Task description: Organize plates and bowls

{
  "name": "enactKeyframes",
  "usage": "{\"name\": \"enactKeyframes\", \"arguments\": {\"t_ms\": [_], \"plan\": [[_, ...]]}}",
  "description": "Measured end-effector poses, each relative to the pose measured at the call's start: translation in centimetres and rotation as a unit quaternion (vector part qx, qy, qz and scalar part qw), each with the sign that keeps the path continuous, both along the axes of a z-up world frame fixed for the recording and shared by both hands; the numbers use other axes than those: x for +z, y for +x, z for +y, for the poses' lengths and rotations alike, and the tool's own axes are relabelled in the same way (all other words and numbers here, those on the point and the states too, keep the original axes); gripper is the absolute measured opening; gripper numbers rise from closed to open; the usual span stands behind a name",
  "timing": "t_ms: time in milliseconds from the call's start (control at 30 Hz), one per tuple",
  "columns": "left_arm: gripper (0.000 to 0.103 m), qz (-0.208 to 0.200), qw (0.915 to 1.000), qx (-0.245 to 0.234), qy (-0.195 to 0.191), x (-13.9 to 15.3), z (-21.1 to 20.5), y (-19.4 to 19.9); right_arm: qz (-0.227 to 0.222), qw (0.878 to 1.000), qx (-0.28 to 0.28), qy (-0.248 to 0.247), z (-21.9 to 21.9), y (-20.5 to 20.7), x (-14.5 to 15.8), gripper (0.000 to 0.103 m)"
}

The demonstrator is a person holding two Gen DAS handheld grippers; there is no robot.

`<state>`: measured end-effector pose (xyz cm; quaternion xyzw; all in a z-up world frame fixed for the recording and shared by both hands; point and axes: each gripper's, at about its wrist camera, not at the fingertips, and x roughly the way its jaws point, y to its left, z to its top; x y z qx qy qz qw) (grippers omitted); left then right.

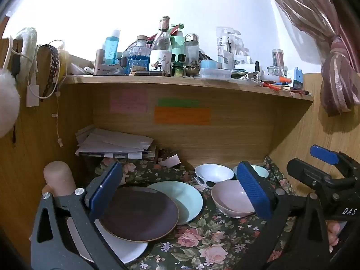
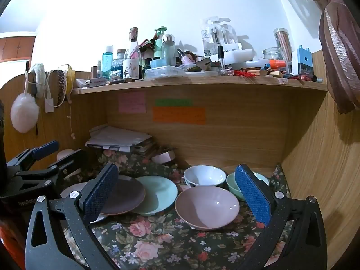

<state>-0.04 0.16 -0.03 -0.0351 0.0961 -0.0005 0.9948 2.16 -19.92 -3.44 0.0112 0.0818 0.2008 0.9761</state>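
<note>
On the floral cloth (image 1: 202,243) a brown plate (image 1: 139,213) lies over a white plate (image 1: 126,249) and overlaps a mint plate (image 1: 186,198). To their right stand a pink bowl (image 1: 231,198), a white bowl with black dots (image 1: 213,173) and a mint bowl (image 1: 261,171). My left gripper (image 1: 180,189) is open above the plates, holding nothing. The right wrist view has the brown plate (image 2: 126,196), mint plate (image 2: 159,193), pink bowl (image 2: 207,207), white bowl (image 2: 204,175) and mint bowl (image 2: 234,184). My right gripper (image 2: 176,193) is open and empty over the pink bowl.
The dishes sit in a wooden nook with walls left, back (image 1: 225,135) and right. A stack of papers (image 1: 112,144) lies at the back left, and a pink cylinder (image 1: 58,177) stands by the left wall. The shelf (image 1: 180,81) above is crowded with bottles.
</note>
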Motion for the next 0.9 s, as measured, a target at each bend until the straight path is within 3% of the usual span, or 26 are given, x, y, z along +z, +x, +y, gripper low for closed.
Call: {"name": "enactKeyframes", "arguments": {"t_ms": [900], "plan": [[0.103, -0.004, 0.9999, 0.0, 0.013, 0.4, -0.36, 0.58, 0.0, 1.0, -0.001, 0.009, -0.21, 0.17, 0.39, 0.103]]}}
